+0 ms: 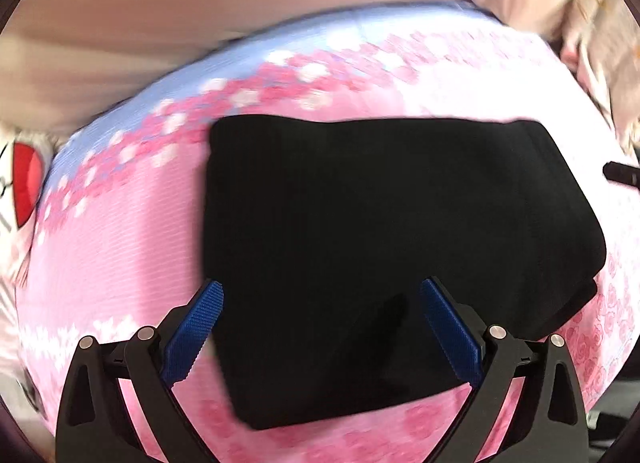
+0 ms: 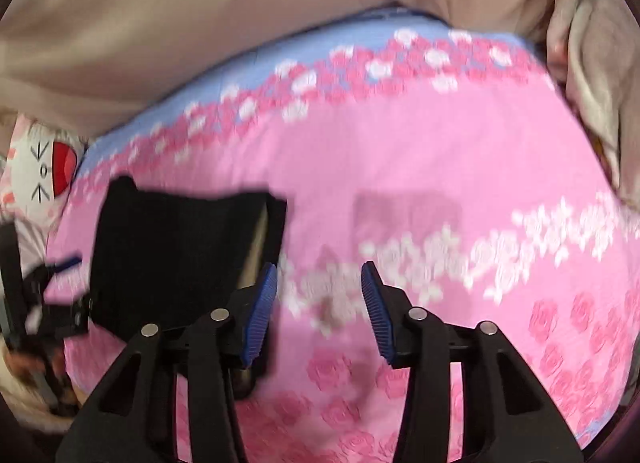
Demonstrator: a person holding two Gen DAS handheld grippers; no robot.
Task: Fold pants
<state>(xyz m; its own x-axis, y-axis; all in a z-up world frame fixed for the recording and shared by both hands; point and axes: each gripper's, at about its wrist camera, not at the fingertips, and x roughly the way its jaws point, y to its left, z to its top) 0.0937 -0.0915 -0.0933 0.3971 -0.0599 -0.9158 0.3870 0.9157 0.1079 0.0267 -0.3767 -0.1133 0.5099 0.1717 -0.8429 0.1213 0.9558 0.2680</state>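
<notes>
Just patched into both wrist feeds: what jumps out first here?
The black pants dominate the left wrist view, folded into a compact block on the pink floral bedspread, right ahead of the open left gripper. The right gripper is open over bare bedspread, pants to its left.

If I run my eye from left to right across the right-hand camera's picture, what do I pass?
White cartoon-face pillow with a red mouth → the other black gripper with blue pads, the left gripper → folded black pants → the right gripper, open over the pink flowered bedsheet → beige curtain folds.
</notes>
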